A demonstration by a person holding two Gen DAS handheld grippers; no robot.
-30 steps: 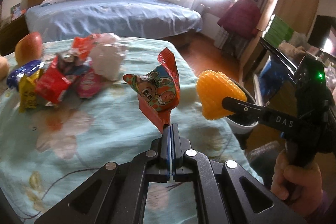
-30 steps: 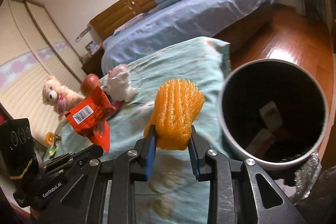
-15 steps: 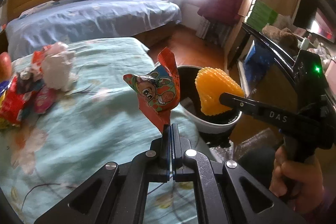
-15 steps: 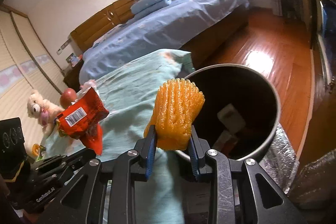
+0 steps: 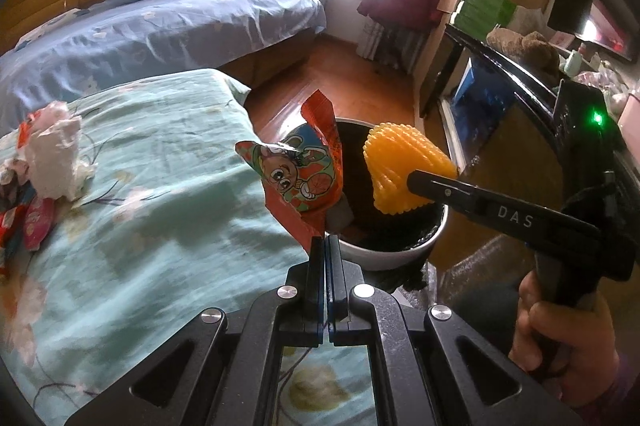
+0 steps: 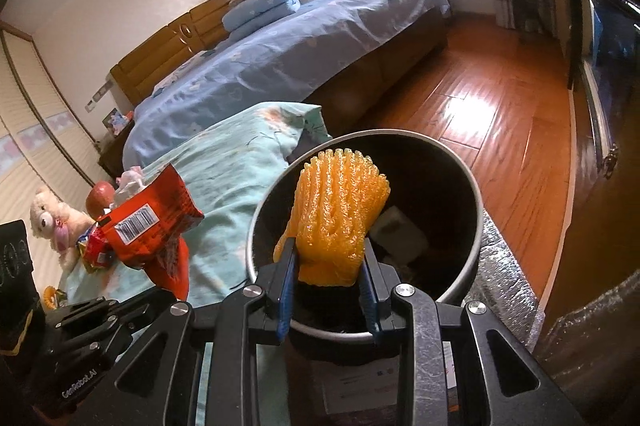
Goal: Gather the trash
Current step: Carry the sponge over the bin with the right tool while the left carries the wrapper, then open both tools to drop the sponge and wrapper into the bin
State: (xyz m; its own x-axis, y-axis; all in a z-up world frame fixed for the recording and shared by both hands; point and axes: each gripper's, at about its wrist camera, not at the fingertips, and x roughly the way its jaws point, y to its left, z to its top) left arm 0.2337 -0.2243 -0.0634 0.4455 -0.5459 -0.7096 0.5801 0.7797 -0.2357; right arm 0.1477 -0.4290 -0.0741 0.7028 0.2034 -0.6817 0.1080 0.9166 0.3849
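Observation:
My left gripper (image 5: 325,244) is shut on the bottom corner of an orange snack wrapper (image 5: 298,170) with a cartoon animal, held upright at the near rim of the round bin (image 5: 400,250). My right gripper (image 6: 327,262) is shut on an orange foam fruit net (image 6: 336,222), held over the open mouth of the bin (image 6: 472,186), which holds a few scraps. In the right wrist view the snack wrapper (image 6: 150,222) shows its barcode side at the left, over the cloth. In the left wrist view the foam net (image 5: 396,170) hangs over the bin.
A teal flowered cloth (image 5: 140,194) covers the table. A crumpled white tissue (image 5: 52,154) and several bright wrappers (image 5: 24,226) lie at its left. An apple (image 6: 100,196) and a teddy bear (image 6: 50,222) sit far left. Wooden floor (image 6: 500,98) and a blue bed (image 5: 160,26) lie beyond.
Both grippers have carried their loads to the right, from over the cloth to the bin. The foam net now hangs over the bin's mouth and the wrapper has reached its near rim.

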